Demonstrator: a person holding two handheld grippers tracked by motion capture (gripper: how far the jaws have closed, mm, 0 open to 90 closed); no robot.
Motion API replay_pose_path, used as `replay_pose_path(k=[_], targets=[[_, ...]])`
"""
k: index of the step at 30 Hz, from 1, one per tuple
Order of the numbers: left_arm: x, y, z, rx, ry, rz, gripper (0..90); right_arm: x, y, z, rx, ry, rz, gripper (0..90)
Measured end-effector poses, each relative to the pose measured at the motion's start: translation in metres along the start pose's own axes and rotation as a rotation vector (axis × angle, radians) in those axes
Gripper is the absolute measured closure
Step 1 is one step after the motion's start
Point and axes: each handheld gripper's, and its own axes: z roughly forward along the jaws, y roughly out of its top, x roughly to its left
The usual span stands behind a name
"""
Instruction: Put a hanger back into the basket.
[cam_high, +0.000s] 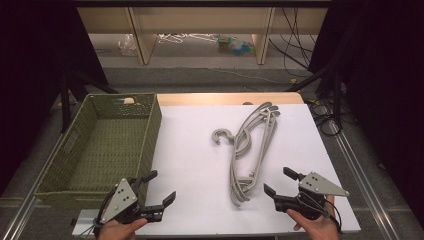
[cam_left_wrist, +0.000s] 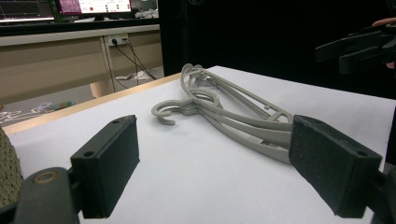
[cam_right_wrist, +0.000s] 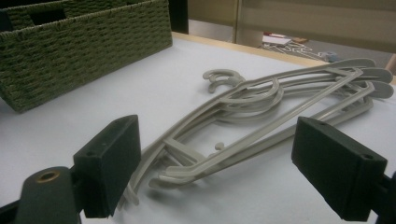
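From above I see my left gripper at the near left of the white table, jaws spread and empty, just beside the green basket. My right gripper sits at the near right, jaws also apart, close to the lower end of the hangers (a grey stack, hooks pointing left). The hangers lie flat mid-table, well apart from the basket.

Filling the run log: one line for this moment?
left hand-held gripper: open | right hand-held gripper: open | grey hangers: stacked on table | green basket: left, empty
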Motion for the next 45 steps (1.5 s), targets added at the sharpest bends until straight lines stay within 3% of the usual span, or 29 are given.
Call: replay_pose_path(k=[11,17,18,21,22,29,31,33,35,36,37,38,42,44,45], targets=[[-0.002,-0.001,0.002,0.016,-0.003,0.022,16.1,0.001,0.000,0.007,0.026,0.003,0.028,17.4],[-0.003,-0.002,0.004,0.018,-0.004,0.001,16.0,0.004,0.009,0.028,0.071,0.017,0.052,18.2],[-0.003,-0.002,0.004,0.018,-0.004,0.001,16.1,0.006,0.010,0.032,0.089,0.028,0.075,18.1],[-0.003,-0.002,0.003,0.019,-0.002,-0.001,16.1,0.009,0.013,0.044,0.108,0.039,0.064,18.3],[-0.003,-0.002,0.003,0.020,-0.003,-0.001,16.1,0.012,0.017,0.055,0.122,0.039,0.032,18.4],[-0.002,-0.002,0.003,0.018,-0.002,0.002,16.2,0.021,0.030,0.088,0.252,0.045,0.007,18.9],[-0.002,-0.002,0.003,0.021,-0.005,0.004,16.2,0.022,0.032,0.106,0.311,0.047,-0.025,20.0],[-0.002,-0.002,0.003,0.023,-0.006,0.002,16.6,0.023,0.033,0.111,0.333,0.039,-0.022,20.1],[-0.003,-0.002,0.004,0.019,-0.006,-0.009,16.6,0.019,0.036,0.124,0.396,0.029,-0.018,21.5],[-0.002,-0.002,0.004,0.020,-0.011,0.015,16.6,0.017,0.036,0.129,0.409,0.036,-0.021,22.6],[-0.002,-0.002,0.003,0.022,-0.012,0.014,16.6,0.016,0.037,0.133,0.428,0.038,-0.009,23.3],[-0.002,-0.002,0.004,0.024,-0.011,0.015,16.6,0.016,0.038,0.138,0.437,0.032,0.013,24.1],[-0.002,-0.002,0.004,0.021,-0.012,0.015,16.7,0.012,0.040,0.152,0.464,0.028,0.025,29.3],[-0.002,-0.001,0.003,0.021,-0.016,0.011,17.0,0.011,0.041,0.163,0.530,0.029,0.082,33.4],[-0.002,-0.002,0.005,0.004,-0.026,0.009,17.0,0.010,0.041,0.166,0.545,0.031,0.085,34.6]])
